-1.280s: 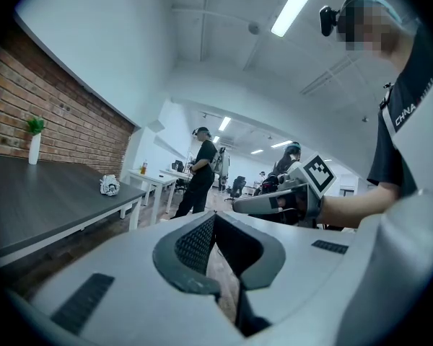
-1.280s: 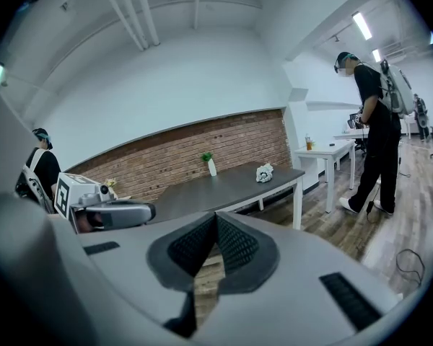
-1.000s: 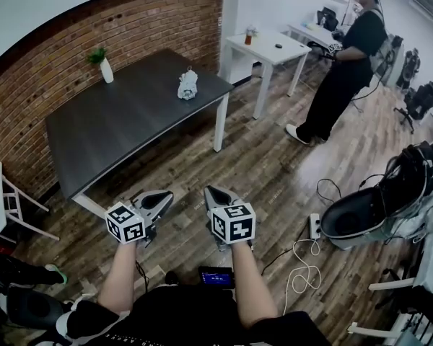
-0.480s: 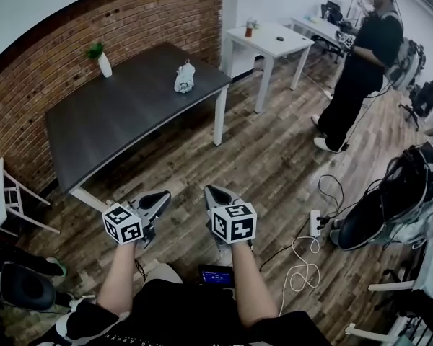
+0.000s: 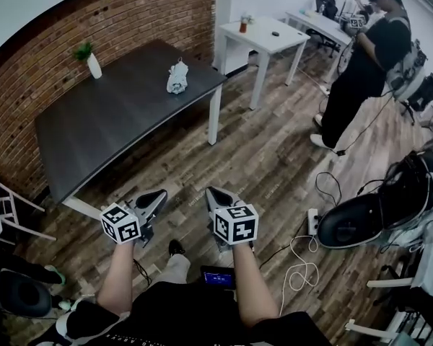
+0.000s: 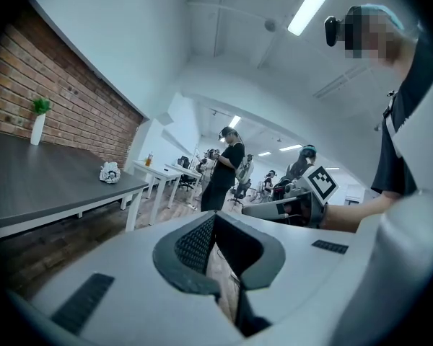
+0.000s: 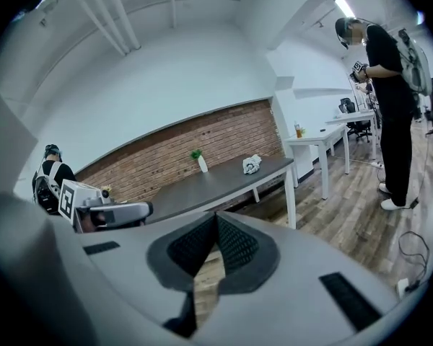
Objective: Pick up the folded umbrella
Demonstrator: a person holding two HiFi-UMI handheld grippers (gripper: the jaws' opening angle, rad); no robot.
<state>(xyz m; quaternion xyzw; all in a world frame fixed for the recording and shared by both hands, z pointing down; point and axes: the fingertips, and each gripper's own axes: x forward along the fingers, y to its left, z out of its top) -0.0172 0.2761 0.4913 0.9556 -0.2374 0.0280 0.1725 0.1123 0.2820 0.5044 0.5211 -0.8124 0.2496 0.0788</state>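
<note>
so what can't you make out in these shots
Head view: white bundle on the dark table, too small to confirm as the folded umbrella.
Head view: small screen by the wearer's lap, too small to read.
Head view: orange item on the white table, too small to identify.

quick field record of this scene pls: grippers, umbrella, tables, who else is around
left gripper: shut, empty, over the wood floor
right gripper: shut, empty, beside the left one
folded umbrella: lies on the dark table, near the end closest to the white table, untouched
dark table: along the brick wall, ahead of both grippers
plant: small, in a white vase, on the table's wall side
white table: beyond the dark one
person: stands at right
</note>
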